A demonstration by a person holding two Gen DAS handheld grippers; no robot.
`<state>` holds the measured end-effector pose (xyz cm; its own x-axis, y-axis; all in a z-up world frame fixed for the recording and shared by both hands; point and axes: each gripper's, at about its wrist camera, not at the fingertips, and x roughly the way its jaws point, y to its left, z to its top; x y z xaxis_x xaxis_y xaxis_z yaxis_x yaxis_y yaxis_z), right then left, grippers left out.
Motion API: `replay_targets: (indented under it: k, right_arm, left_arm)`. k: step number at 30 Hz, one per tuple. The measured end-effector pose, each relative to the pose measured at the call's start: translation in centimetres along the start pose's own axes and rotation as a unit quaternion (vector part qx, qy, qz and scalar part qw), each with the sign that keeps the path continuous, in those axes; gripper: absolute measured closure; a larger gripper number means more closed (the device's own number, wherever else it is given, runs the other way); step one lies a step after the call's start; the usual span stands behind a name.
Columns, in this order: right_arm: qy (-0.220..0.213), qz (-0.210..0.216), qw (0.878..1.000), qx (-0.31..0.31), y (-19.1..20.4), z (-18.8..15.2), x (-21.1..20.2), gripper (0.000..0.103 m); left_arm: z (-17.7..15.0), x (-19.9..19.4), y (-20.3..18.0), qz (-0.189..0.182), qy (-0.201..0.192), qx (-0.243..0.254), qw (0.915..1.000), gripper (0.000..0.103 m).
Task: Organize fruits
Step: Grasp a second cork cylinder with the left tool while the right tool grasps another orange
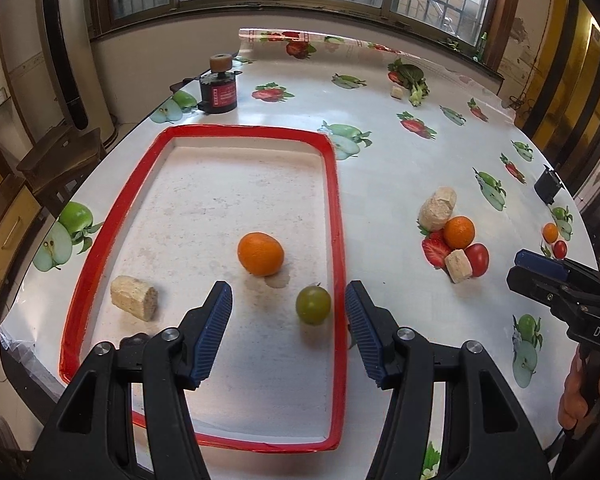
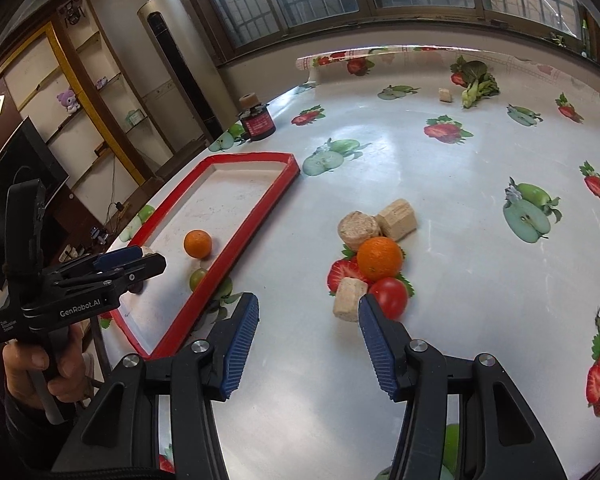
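Observation:
A red-rimmed white tray holds an orange, a small green fruit and a beige cork-like piece. My left gripper is open and empty, low over the tray's near part, the green fruit just ahead between its fingers. To the right of the tray lie a second orange, a red tomato and several beige pieces. My right gripper is open and empty, just short of that pile.
A dark jar with a cork lid stands beyond the tray. A leafy vegetable and a small beige piece lie at the far side. Another orange and tomato sit near the right table edge.

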<state>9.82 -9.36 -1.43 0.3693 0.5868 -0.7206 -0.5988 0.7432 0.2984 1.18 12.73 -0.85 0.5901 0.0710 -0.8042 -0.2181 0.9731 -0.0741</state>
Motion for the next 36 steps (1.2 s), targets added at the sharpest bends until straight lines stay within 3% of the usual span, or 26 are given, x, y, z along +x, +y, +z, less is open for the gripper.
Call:
replay_targets:
  k: [22,36]
  right_arm:
    - [-0.016,-0.058,0.995,0.083,-8.9,-2.9,-3.8,0.047]
    - [0.009,-0.009,0.999,0.038,-5.1,1.3,2.5,0.05]
  left_arm:
    - [0.7,3.7,-9.2,-0.063,0.042,0.069,0.9947,0.046]
    - [-0.2,5.4,-9.7,-0.088,0.072,0.073,0.9908,0.046]
